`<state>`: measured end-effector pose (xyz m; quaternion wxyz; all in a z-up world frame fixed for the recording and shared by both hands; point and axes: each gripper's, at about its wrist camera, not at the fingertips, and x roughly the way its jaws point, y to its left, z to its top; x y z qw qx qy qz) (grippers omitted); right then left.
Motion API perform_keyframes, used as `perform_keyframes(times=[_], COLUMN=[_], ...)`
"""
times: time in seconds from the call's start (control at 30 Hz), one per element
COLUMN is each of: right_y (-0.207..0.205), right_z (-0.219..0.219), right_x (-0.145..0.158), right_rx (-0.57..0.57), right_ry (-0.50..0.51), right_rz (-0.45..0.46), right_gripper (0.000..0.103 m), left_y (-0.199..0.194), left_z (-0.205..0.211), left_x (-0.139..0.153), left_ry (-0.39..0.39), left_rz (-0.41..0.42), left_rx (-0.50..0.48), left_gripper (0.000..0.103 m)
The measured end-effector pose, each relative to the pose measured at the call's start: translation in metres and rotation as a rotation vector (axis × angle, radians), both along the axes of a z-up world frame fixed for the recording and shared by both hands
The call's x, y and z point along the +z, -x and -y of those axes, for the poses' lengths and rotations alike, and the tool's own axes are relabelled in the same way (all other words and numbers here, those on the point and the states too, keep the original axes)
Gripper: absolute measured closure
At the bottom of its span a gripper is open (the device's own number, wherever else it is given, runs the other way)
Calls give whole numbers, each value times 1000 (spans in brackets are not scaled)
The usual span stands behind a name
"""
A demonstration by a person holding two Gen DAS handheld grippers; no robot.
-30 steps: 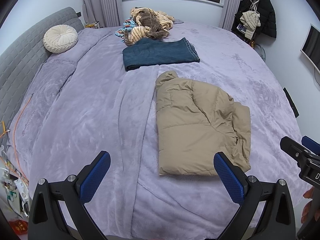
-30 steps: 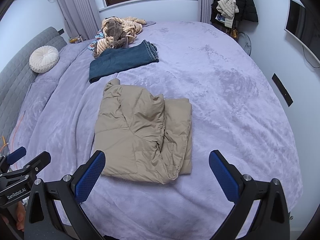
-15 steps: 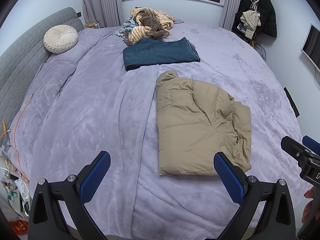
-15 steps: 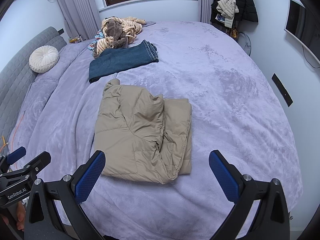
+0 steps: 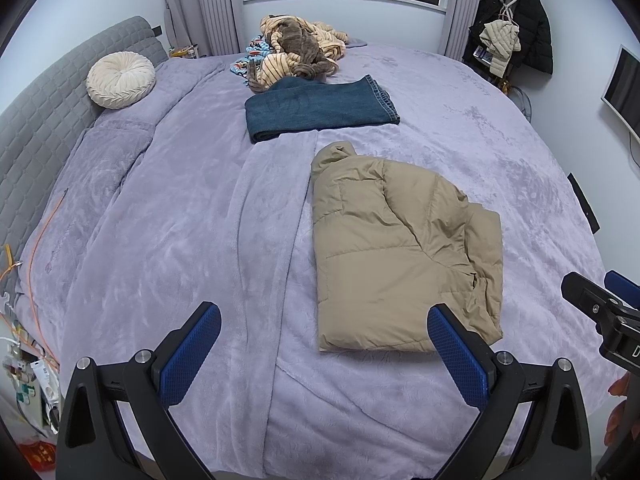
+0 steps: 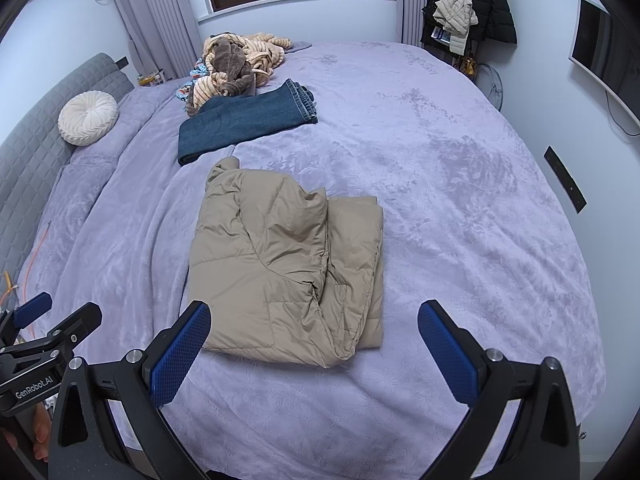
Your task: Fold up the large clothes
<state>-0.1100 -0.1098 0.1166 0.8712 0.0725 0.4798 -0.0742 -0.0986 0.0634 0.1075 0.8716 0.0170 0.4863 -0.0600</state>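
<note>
The left wrist view showed a bed (image 5: pixel 160 240) covered in a lilac plush blanket, with a grey padded headboard (image 5: pixel 44 120) along its left side and a round cream cushion (image 5: pixel 121 80) resting against it. A wide stretch of bare blanket lay open on the left half. Right of centre, toward the near edge, lay the tan puffer jacket (image 5: pixel 400 256), folded into a rough rectangle with its collar pointing far. Beyond it sat folded blue jeans (image 5: pixel 320 109), and behind those a heap of striped and brown clothes (image 5: pixel 296 48). On the far right wall hung dark and pale coats (image 5: pixel 516 28), with a screen (image 5: pixel 624 88) further right. The left gripper (image 5: pixel 324 354) hovered over the near edge of the bed, spread wide and holding nothing. In the right wrist view, the right gripper (image 6: pixel 314 354) was likewise spread wide and empty, with the jacket (image 6: pixel 288 268) just beyond it, and ample bare blanket to the right. The left gripper's body (image 6: pixel 36 356) at the left edge read "GenRobot.AI".
</note>
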Motion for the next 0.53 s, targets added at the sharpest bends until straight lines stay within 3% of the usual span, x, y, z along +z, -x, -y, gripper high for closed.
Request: perform_keyframes(times=[0.53], right_y=[-1], right_z=[-2], right_x=[0], right_rx=[5], right_ry=[0], right_rz=[-5], right_gripper=[0], left_y=[0], left_z=[-9], left_x=[-1], left_ry=[8], left_rz=[2], left_rx=[-3], left_gripper=[0])
